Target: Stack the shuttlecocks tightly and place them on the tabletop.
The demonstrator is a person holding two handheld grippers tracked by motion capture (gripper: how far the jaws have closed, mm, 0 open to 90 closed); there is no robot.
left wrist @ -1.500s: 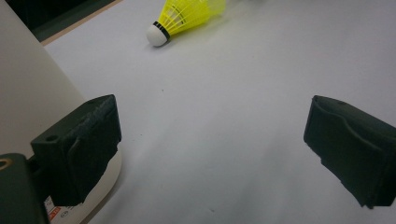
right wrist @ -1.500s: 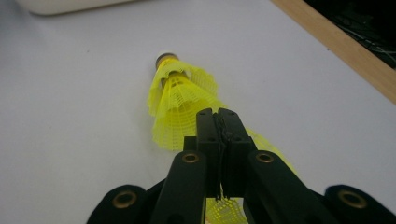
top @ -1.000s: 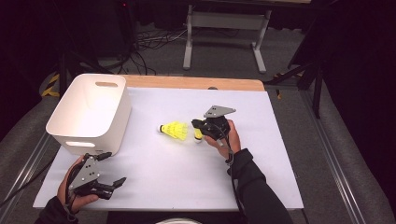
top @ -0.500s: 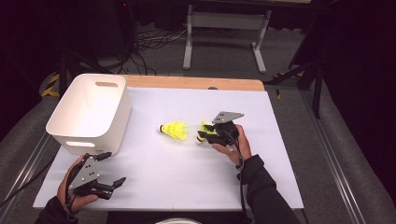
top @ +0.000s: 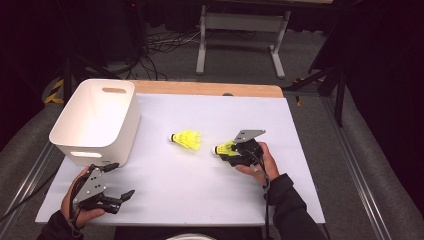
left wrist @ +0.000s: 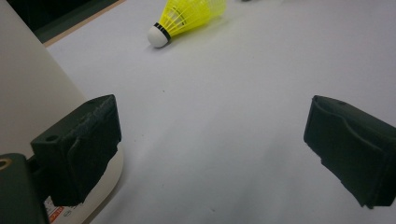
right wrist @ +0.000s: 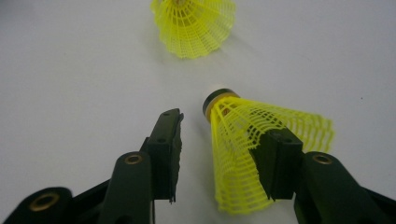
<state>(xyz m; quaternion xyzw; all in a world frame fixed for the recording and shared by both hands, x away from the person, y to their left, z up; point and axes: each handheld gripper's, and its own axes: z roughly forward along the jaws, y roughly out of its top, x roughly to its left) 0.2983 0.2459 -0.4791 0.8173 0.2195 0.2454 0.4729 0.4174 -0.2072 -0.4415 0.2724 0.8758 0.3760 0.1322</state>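
The yellow mesh-skirted plastic shuttlecock with a white, black-banded cork tip (right wrist: 261,140) lies on its side on the white sheet-covered surface (top: 300,130), right of centre, between the parted jaws of the right tool (right wrist: 224,154). In the right gripper view its long axis runs roughly along the jaws, cork pointing away from the hand and skirt flaring back toward it. The right-hand pad stands against or in front of the skirt, while the left-hand pad stands apart from it with bare surface between; the jaws have just been opening, and the judgement is that nothing is being squeezed and the shuttlecock rests on the surface. Whether the near pad truly touches the mesh cannot be settled. A second yellow shuttlecock (top: 186,139) of the same make lies just beyond, toward the middle of the surface, its cork pointing toward the white plastic bin with cut-out handles (top: 95,120) at the far left; its top is cut off in the right gripper view. The right hand is much the nearer to both shuttlecocks. The left tool (top: 107,192) rests at the near left corner beside the bin, jaws wide apart and empty. In the high view the right tool hides most of the nearer shuttlecock.
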